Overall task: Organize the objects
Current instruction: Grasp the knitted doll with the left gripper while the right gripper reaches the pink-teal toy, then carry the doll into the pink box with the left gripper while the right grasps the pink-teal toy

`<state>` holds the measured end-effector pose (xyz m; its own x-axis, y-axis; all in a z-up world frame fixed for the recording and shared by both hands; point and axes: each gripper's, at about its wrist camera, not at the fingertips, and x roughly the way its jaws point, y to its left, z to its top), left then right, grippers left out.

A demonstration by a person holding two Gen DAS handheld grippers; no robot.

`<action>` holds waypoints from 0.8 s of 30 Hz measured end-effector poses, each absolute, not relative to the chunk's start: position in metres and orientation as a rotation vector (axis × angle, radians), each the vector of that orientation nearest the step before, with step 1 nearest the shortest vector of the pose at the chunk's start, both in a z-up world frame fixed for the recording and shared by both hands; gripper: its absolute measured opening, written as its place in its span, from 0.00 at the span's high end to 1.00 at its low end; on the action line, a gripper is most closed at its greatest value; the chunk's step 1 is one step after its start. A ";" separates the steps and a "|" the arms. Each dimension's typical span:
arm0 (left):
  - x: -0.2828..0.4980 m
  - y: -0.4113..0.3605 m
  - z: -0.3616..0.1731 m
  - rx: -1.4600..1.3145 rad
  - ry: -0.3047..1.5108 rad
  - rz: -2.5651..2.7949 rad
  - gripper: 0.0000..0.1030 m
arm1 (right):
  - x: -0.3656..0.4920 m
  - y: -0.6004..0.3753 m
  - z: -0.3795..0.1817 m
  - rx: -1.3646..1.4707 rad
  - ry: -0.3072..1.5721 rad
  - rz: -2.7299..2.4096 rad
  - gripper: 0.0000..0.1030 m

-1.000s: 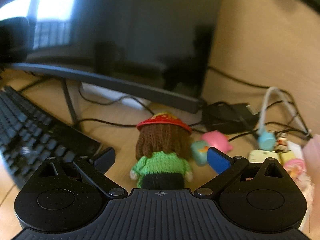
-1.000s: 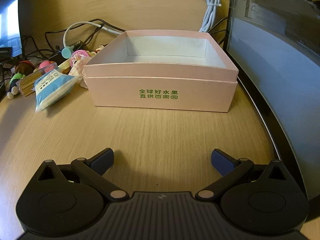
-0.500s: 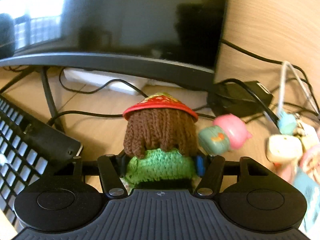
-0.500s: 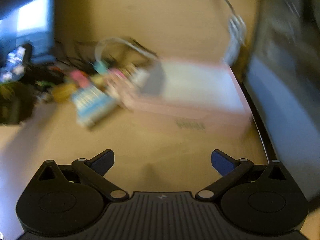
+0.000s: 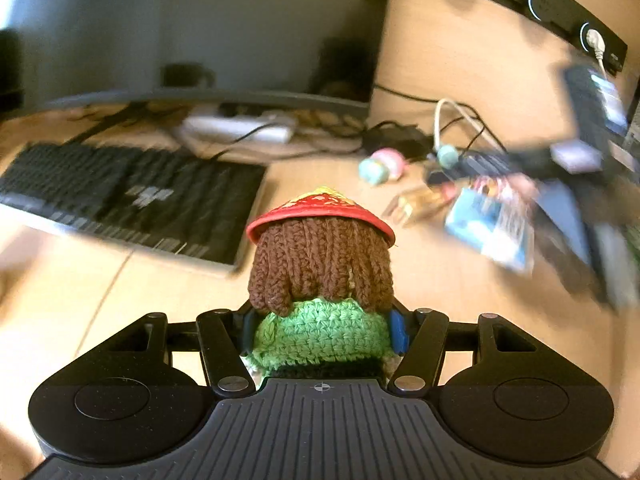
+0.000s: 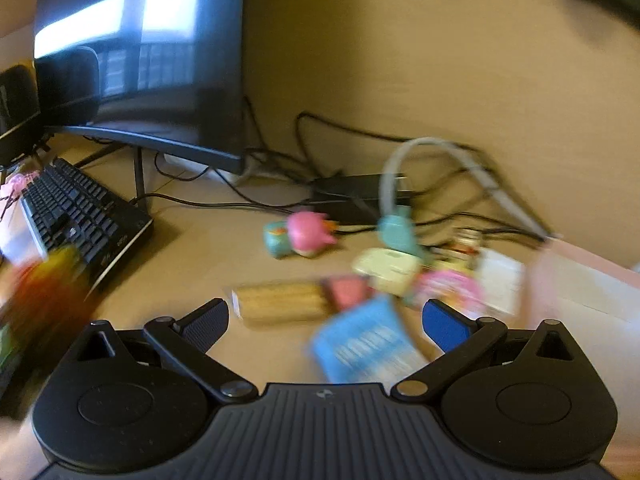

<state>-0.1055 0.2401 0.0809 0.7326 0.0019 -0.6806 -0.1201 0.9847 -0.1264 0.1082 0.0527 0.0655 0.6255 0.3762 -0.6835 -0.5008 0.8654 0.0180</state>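
Left gripper (image 5: 322, 330): a matte black body with a ribbed centre plate bearing a small crosshair mark, a round disc housing on either side, and angled black link arms fixed with silver screws. Its fingers (image 5: 397, 330) carry blue pads. Right gripper (image 6: 325, 320): the same black build, ribbed plate with a small pale logo, twin discs, silver screws, and blue textured pads on its fingers (image 6: 446, 326).
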 end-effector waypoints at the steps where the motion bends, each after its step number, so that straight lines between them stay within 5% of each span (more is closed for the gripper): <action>1: -0.118 0.247 0.082 -0.183 0.753 0.078 0.37 | 0.116 0.063 0.062 -0.173 0.749 0.506 0.05; 8: -0.159 0.279 0.094 -0.249 0.719 0.130 0.37 | 0.175 0.137 0.034 -0.288 0.790 0.451 0.08; 11: -0.168 0.283 0.096 -0.250 0.712 0.102 0.37 | 0.192 0.149 0.020 -0.294 0.845 0.407 0.19; 13: -0.169 0.285 0.095 -0.246 0.716 0.079 0.37 | 0.195 0.150 0.014 -0.293 0.878 0.386 0.45; 24: -0.145 0.253 0.093 -0.237 0.727 -0.173 0.37 | 0.059 0.095 0.096 -0.371 0.735 0.516 0.45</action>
